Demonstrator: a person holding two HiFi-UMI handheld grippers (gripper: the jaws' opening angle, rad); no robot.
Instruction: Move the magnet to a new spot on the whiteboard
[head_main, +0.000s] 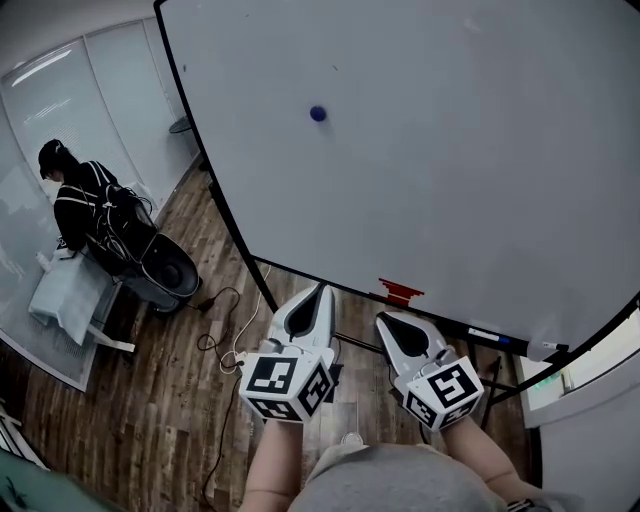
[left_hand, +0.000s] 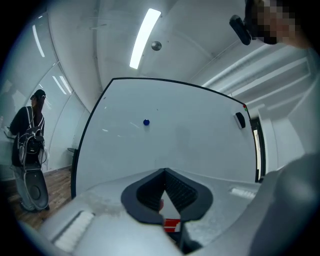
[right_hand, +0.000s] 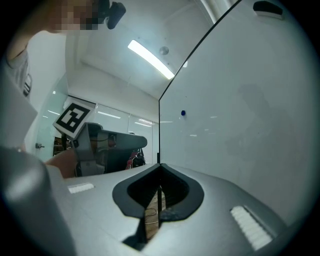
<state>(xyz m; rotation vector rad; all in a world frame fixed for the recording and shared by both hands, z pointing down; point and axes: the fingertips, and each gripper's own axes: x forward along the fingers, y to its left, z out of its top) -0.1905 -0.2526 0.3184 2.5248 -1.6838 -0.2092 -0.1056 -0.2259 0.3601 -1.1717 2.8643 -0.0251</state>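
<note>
The approach step was in hand, and nothing had been gripped yet. At the lower left of the head view the left gripper (head_main: 321, 291) was held level below the whiteboard (head_main: 450, 150), with its jaws pressed together and nothing between them. Up and to the right of it the small blue magnet (head_main: 318, 113) sat on the bare board face, left of centre and well apart from both tools. Further right the right gripper (head_main: 386, 320) was also below the board, with its jaws together and nothing in them.

By my reading, the next move called for one tool to rise to the magnet and spread its jaws wide enough to take the disc by its rim. It would then have to lift the magnet off and set it on another bare patch.

As for containers, a dark round bin (head_main: 168, 272) stood on the wooden floor at far left, just beside a person (head_main: 85, 205). Its contents could not be made out. Along the board's lower edge, the ledge (head_main: 440, 315) carried a red item (head_main: 400, 292) and, further right, what looked like a marker (head_main: 495, 337).
</note>
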